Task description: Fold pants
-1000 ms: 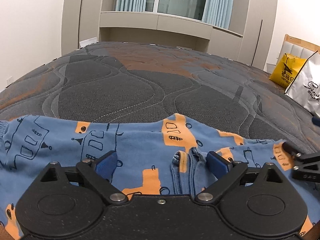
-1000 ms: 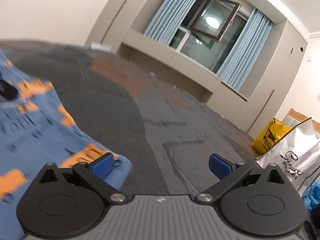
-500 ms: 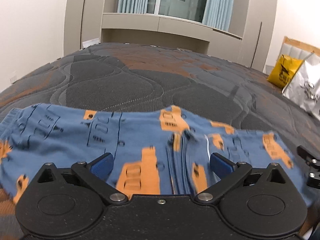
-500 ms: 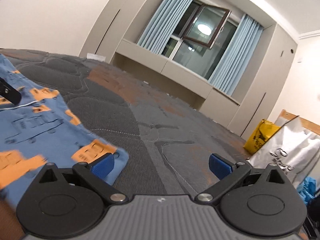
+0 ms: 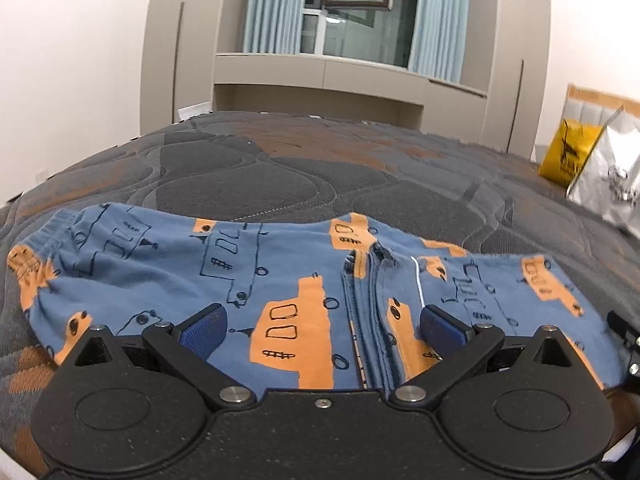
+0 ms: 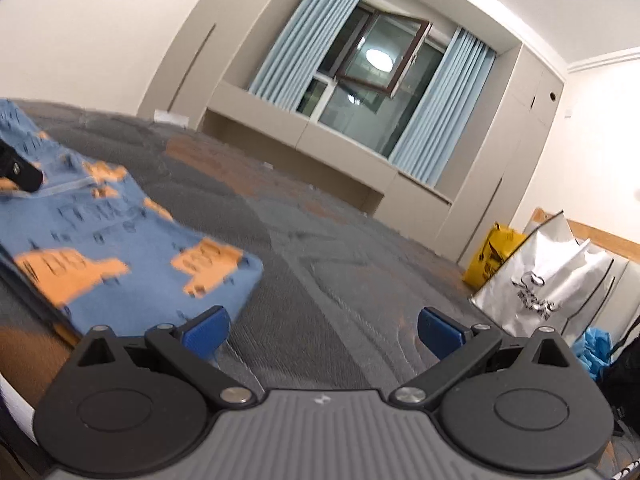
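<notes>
The blue pants with orange vehicle prints (image 5: 248,276) lie folded on the dark quilted bed (image 5: 304,176), waistband at the left, hems stacked near the middle. My left gripper (image 5: 322,330) is open and empty, held just above the near edge of the pants. My right gripper (image 6: 322,330) is open and empty, over the bed to the right of the pants' right end (image 6: 120,248). Part of the right gripper (image 5: 624,332) shows at the right edge of the left wrist view.
A yellow bag (image 5: 566,154) and a white plastic bag (image 5: 612,184) sit at the bed's far right by the headboard. A blue bag (image 6: 594,354) lies beside them. Cabinets, curtains and a window (image 5: 356,20) stand beyond the bed.
Both grippers have pulled back and risen away from the pants. More of the pants shows in both views. The pants lie still.
</notes>
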A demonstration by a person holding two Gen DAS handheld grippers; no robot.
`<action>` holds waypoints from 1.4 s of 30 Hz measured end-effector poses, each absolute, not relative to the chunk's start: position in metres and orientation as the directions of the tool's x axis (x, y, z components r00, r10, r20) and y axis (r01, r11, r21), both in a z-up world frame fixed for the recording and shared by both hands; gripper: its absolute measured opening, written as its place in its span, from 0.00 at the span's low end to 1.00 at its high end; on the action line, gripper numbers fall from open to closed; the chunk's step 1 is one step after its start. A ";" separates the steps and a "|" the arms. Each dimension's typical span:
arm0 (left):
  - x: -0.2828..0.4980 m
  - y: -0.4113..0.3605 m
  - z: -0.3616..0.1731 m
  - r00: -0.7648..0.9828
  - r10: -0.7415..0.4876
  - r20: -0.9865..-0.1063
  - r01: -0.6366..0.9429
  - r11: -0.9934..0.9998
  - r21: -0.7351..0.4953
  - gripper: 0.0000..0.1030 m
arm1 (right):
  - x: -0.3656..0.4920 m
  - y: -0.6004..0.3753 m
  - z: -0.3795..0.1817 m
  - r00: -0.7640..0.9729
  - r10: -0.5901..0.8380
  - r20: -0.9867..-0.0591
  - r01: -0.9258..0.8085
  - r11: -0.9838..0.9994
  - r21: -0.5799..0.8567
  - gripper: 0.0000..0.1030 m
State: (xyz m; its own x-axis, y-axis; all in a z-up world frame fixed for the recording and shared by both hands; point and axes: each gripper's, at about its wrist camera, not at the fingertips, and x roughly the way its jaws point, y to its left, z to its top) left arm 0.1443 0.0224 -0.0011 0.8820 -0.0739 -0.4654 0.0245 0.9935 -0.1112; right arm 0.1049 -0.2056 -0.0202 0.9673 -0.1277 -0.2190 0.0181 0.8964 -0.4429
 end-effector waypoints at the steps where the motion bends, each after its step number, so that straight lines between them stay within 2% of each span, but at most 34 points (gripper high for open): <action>1: 0.141 0.026 0.000 0.888 -0.082 -0.452 0.025 0.991 -0.131 0.99 | 0.103 -0.204 -0.019 0.970 -0.118 -0.214 0.013 0.898 -0.439 1.00; 4: 0.129 0.040 0.003 0.908 -0.100 -0.407 0.025 0.982 -0.187 0.99 | 0.107 -0.191 -0.024 0.961 -0.095 -0.259 -0.038 0.884 -0.466 1.00; 6: 0.120 0.053 0.005 0.920 -0.089 -0.380 0.006 0.977 -0.214 0.99 | 0.107 -0.184 -0.027 0.964 -0.112 -0.243 -0.020 0.876 -0.482 1.00; 11: 0.098 0.102 0.012 0.937 0.032 -0.347 -0.137 0.949 -0.283 0.99 | 0.108 -0.175 -0.014 0.970 -0.090 -0.227 -0.023 0.892 -0.451 1.00; 17: 0.097 0.161 0.005 0.927 0.135 -0.349 -0.271 0.885 -0.378 0.99 | 0.128 -0.126 -0.001 0.972 0.043 -0.229 -0.148 0.875 -0.461 1.00; 22: 0.109 0.193 0.000 0.925 0.101 -0.366 -0.279 0.835 -0.475 0.99 | 0.150 -0.076 0.004 0.967 0.109 -0.232 -0.217 0.829 -0.515 1.00; 28: 0.124 0.202 -0.001 0.936 0.047 -0.348 -0.223 0.845 -0.486 0.99 | 0.171 -0.045 0.001 0.968 0.097 -0.232 -0.216 0.792 -0.571 1.00; 35: 0.131 0.202 -0.008 0.943 0.004 -0.332 -0.186 0.834 -0.520 0.99 | 0.185 -0.039 -0.008 0.954 0.094 -0.284 -0.247 0.782 -0.572 1.00; 41: 0.129 0.201 -0.010 0.951 -0.054 -0.303 -0.147 0.786 -0.601 0.99 | 0.183 -0.037 -0.011 0.958 0.088 -0.272 -0.238 0.775 -0.585 1.00; 42: 0.128 0.203 -0.011 0.952 -0.051 -0.301 -0.154 0.772 -0.617 0.96 | 0.183 -0.037 -0.012 0.959 0.088 -0.271 -0.236 0.774 -0.587 1.00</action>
